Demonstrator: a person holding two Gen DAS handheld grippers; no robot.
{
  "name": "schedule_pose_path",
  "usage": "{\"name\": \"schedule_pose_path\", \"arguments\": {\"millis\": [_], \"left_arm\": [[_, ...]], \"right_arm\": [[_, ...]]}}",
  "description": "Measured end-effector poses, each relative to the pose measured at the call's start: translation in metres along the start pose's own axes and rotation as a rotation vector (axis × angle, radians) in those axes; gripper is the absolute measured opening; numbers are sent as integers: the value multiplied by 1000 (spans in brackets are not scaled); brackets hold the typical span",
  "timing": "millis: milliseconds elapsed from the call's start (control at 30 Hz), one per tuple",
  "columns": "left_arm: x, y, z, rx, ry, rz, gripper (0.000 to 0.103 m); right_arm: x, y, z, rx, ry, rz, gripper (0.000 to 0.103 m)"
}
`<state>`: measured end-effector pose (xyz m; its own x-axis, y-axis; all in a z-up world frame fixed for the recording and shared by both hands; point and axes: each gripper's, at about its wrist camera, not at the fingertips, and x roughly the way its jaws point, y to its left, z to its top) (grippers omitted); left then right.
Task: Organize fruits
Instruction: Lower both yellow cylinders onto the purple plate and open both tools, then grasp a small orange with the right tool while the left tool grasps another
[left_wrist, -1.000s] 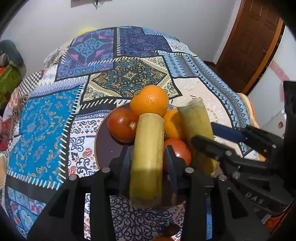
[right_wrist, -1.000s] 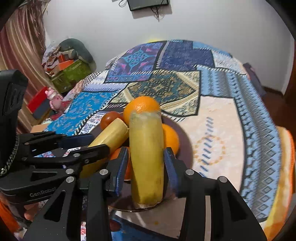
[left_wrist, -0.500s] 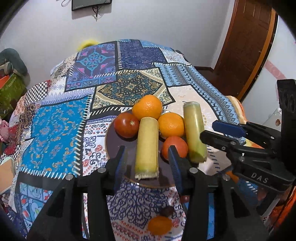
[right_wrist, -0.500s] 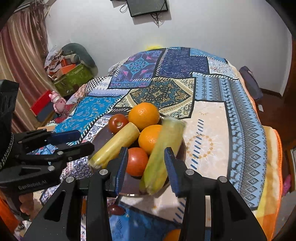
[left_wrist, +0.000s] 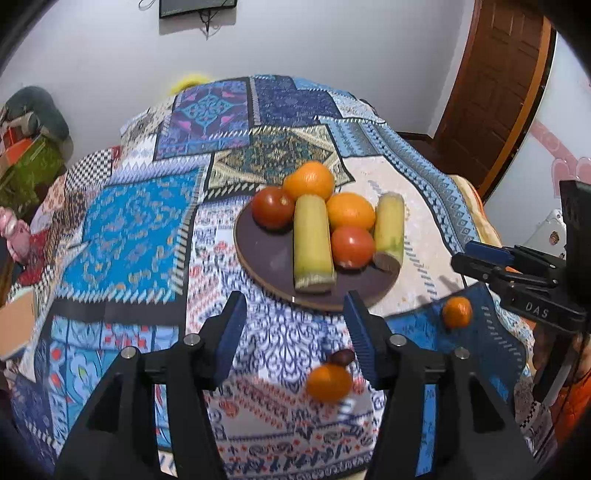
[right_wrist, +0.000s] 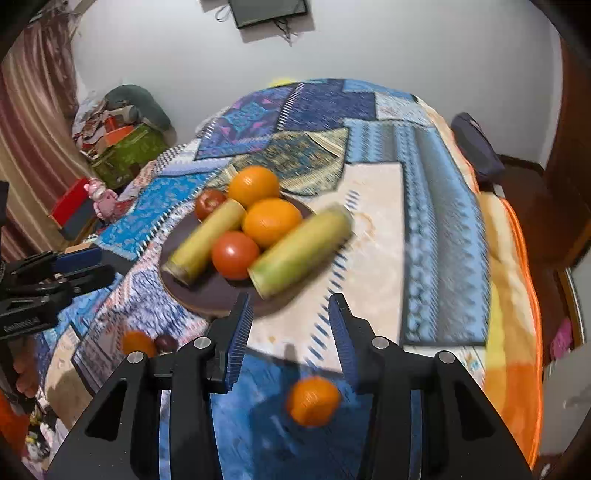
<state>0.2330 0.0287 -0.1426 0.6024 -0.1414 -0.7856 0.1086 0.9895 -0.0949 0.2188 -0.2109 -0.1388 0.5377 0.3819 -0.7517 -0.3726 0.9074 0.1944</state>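
Both grippers are seen spread wide with nothing held: left gripper (left_wrist: 293, 317), right gripper (right_wrist: 290, 317). On the plate (left_wrist: 266, 258) two sugarcane pieces (left_wrist: 312, 245), two oranges (left_wrist: 309, 181) and two tomatoes (left_wrist: 272, 212) are grouped, touching. Two small oranges (left_wrist: 328, 382) and a dark fruit (left_wrist: 341, 357) are left on the quilt (left_wrist: 125, 240), near the plate.

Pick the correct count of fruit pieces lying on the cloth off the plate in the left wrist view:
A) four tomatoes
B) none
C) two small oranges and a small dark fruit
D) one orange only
C: one small orange lies right of the plate, another small orange lies nearer the camera, with a dark fruit beside it.
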Motion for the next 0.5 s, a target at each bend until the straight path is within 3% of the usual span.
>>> {"name": "schedule_pose_path", "arguments": {"millis": [500], "left_arm": [[26,-17,-57,-11,128,-46,55]], "right_arm": [[4,-10,-56,26,110,6,42]]}}
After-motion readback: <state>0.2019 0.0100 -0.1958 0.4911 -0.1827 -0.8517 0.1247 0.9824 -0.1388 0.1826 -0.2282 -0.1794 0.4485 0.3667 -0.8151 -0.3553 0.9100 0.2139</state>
